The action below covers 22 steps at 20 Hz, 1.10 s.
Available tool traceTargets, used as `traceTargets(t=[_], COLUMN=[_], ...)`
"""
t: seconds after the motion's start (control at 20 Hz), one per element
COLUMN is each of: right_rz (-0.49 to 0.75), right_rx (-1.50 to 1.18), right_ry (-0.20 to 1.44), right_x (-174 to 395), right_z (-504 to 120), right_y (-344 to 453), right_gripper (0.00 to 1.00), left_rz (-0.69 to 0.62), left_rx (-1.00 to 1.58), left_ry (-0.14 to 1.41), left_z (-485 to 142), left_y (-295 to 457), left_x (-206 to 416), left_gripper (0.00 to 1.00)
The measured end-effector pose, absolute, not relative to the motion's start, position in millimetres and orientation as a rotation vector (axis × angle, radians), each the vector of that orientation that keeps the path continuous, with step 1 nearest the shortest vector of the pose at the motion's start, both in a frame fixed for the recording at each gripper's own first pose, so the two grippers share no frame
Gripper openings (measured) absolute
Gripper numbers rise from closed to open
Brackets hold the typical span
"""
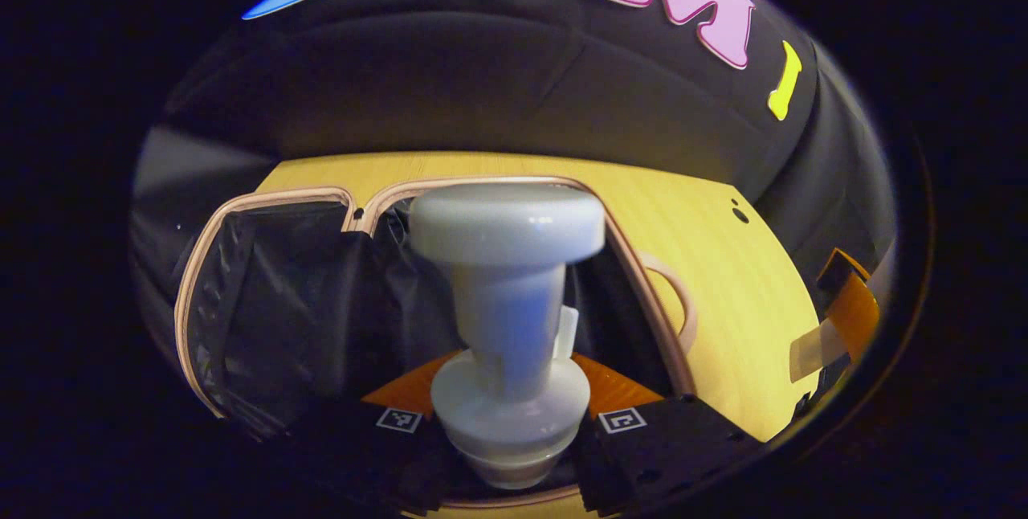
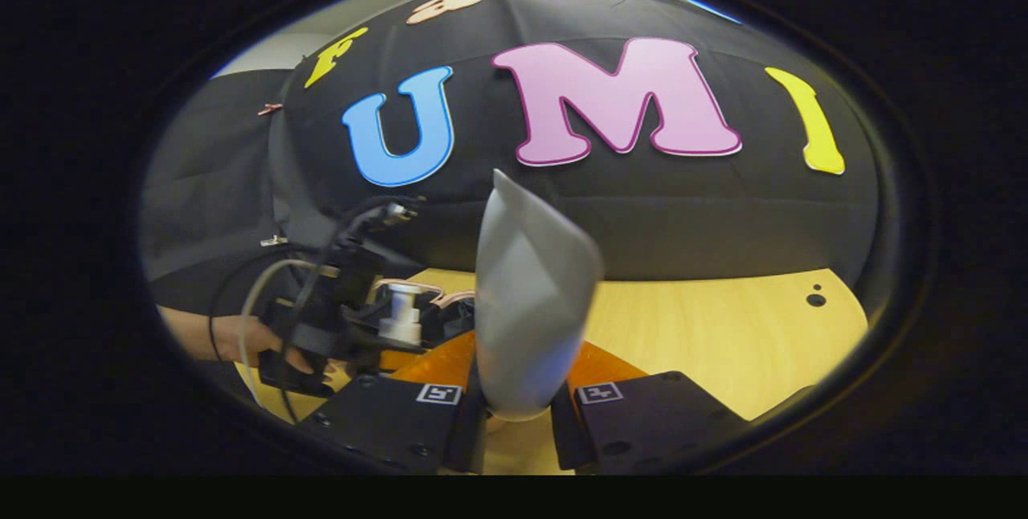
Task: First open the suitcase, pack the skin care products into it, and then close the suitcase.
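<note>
Suitcase [image 1: 265, 294] lay open; left gripper [image 1: 510, 422] clamped a pump bottle [image 1: 507, 302], right gripper [image 2: 518, 414] clamped a tube [image 2: 530, 294]; packing next needs lowering both inside.

The left gripper [image 1: 511, 422] clamps a white pump bottle [image 1: 508, 318] between both fingers, bottle base toward 12 o'clock. Beyond it, from 9 to 12 o'clock, lies the open suitcase [image 1: 265, 294], dark-lined, on a wooden table [image 1: 723, 278].

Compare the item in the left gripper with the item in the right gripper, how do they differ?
The pump bottle is stepped, with a wide round cap over a narrow neck; the tube is smooth and tapers to a flat crimped end. The bottle hangs over the open suitcase; the tube is over the table. Both are pale and gripped.
</note>
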State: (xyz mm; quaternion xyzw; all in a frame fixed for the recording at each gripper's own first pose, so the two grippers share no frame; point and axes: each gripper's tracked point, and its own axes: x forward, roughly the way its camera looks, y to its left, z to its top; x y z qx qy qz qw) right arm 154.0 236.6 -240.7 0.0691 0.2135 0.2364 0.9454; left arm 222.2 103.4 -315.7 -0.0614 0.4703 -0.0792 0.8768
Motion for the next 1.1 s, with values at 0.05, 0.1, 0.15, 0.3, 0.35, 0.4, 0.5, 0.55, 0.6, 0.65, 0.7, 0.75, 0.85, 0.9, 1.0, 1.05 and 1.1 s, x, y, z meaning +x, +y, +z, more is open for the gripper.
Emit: traceTargets(t=[0.05,0.1,0.15,0.3,0.35,0.4,0.5,0.55,0.6,0.65,0.7,0.75,0.85,0.9,1.0,1.05,1.1], right_rz=[0.485,0.488,0.491,0.484,0.478,0.473,0.466,0.468,0.467,0.467,0.467,0.470,0.467,0.462,0.451,0.446,0.446], right_rx=[0.144,0.148,0.153,0.160,0.161,0.162,0.169,0.175,0.176,0.173,0.166,0.163,0.163,0.164,0.170,0.167,0.154], right_ry=[0.436,0.438,0.442,0.460,0.459,0.458,0.467,0.486,0.502,0.506,0.508,0.517,0.541,0.560,0.616,0.651,0.680], right_x=[155.7,158.4,161.3,166.6,169.1,169.9,173.3,175.4,176.5,178.9,180.7,181.5,182.7,183.2,180.8,179.9,179.2], right_z=[-242.0,-243.3,-243.7,-250.8,-250.9,-251.8,-256.0,-260.5,-265.5,-266.5,-268.4,-270.1,-276.7,-281.4,-296.8,-307.9,-319.0], right_y=[240.5,242.8,244.9,248.6,248.8,249.3,252.1,256.3,260.2,264.2,267.4,270.1,275.9,278.5,285.0,290.0,295.1], right_gripper=[0.37,0.37,0.37,0.37,0.37,0.37,0.37,0.37,0.37,0.37,0.37,0.37,0.37,0.32,0.32,0.37,0.32], left_rz=[-0.158,-0.151,-0.153,-0.143,-0.126,-0.113,-0.104,-0.079,-0.067,-0.053,-0.041,-0.019,0.034,0.068,0.117,0.145,0.163], left_rx=[-0.116,-0.116,-0.113,-0.083,-0.083,-0.080,-0.076,-0.086,-0.112,-0.140,-0.170,-0.185,-0.195,-0.191,-0.180,-0.172,-0.168], left_ry=[1.015,1.005,1.001,1.055,1.092,1.114,1.058,1.076,1.081,1.059,1.015,0.954,0.824,0.769,0.671,0.624,0.581], left_z=[-326.6,-330.2,-328.9,-344.3,-355.6,-355.0,-352.4,-355.9,-355.4,-348.2,-342.5,-327.8,-296.2,-280.6,-244.0,-228.1,-211.7], left_y=[107.7,108.3,107.7,118.5,121.8,121.3,123.1,125.6,123.2,122.5,122.0,126.2,150.8,162.0,185.7,200.3,213.3], left_x=[225.3,235.2,242.2,254.5,255.0,252.5,262.3,257.1,250.6,251.3,252.4,255.0,256.1,247.9,235.0,224.8,212.2], left_gripper=[0.65,0.63,0.62,0.65,0.65,0.62,0.65,0.65,0.66,0.65,0.70,0.72,0.80,0.91,0.96,0.96,0.96])
